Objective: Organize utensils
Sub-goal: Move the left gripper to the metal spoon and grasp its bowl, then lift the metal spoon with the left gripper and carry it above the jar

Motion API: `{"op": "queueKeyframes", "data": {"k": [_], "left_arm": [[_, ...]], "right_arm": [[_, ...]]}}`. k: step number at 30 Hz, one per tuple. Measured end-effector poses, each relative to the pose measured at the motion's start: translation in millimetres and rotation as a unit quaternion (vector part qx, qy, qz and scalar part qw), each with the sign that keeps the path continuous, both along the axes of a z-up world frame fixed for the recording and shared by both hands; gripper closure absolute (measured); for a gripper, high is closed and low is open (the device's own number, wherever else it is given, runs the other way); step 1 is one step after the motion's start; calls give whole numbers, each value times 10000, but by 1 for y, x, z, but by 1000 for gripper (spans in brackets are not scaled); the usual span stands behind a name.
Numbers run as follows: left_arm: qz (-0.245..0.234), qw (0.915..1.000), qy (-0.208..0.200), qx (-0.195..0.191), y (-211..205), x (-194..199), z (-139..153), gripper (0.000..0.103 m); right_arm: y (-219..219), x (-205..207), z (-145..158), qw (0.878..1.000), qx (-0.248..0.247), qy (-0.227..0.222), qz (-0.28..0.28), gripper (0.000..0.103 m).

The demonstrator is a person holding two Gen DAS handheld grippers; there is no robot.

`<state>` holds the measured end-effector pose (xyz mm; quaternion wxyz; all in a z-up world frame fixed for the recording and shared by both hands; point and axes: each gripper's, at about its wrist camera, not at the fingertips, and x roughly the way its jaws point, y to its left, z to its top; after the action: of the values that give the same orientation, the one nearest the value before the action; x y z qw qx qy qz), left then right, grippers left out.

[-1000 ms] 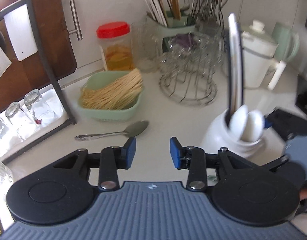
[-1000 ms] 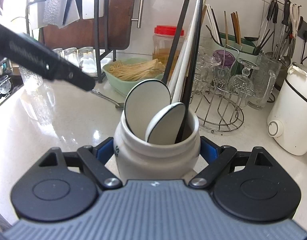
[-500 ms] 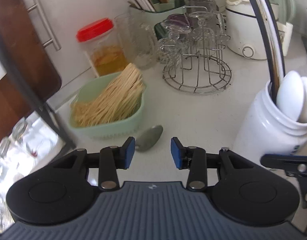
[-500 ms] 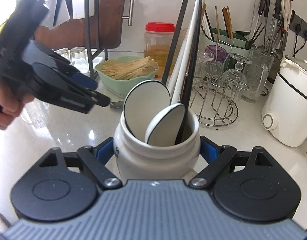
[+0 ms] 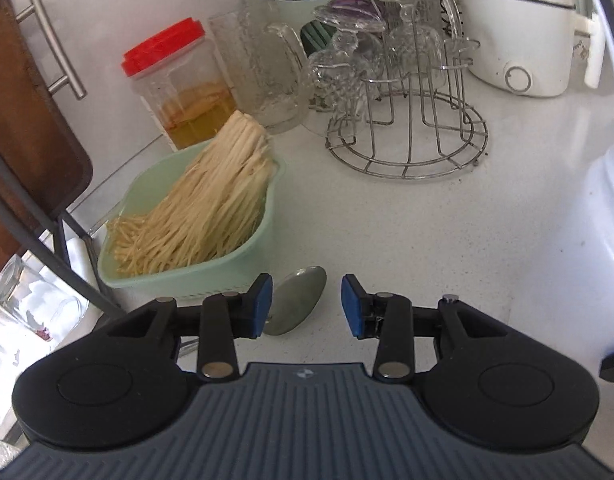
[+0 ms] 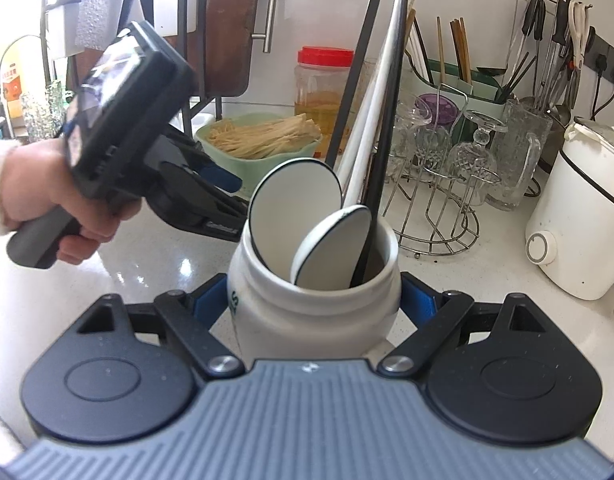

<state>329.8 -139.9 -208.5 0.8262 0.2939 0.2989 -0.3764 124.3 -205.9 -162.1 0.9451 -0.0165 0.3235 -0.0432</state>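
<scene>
The left claw [image 5: 306,305] has dropped toward the metal spoon [image 5: 295,305] lying on the desk [image 5: 427,232], jaws half open and empty. Close squarely on its neck (bowl is slippery). The right claw [image 6: 314,305] clamps the white jar [image 6: 313,312].

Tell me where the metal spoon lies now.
In the left wrist view, the metal spoon lies on the white counter, just before the green bowl, between the open left claw pads.
</scene>
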Motion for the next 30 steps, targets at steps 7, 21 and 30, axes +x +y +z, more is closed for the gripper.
{"op": "queueKeyframes", "data": {"k": [7,21,30], "left_arm": [[379,9991,173,31,-6,7,-8,67],[774,9968,64,-203,2,2,4,91],[1067,9909,83,-820,17,-21,50,98]], "right_arm": [[2,0,-1,10000,-12,-15,-40,12],[2,-1,-1,10000,-15,-75,-63,12],[2,-3,-2,9999,17,-124,-94,12]]}}
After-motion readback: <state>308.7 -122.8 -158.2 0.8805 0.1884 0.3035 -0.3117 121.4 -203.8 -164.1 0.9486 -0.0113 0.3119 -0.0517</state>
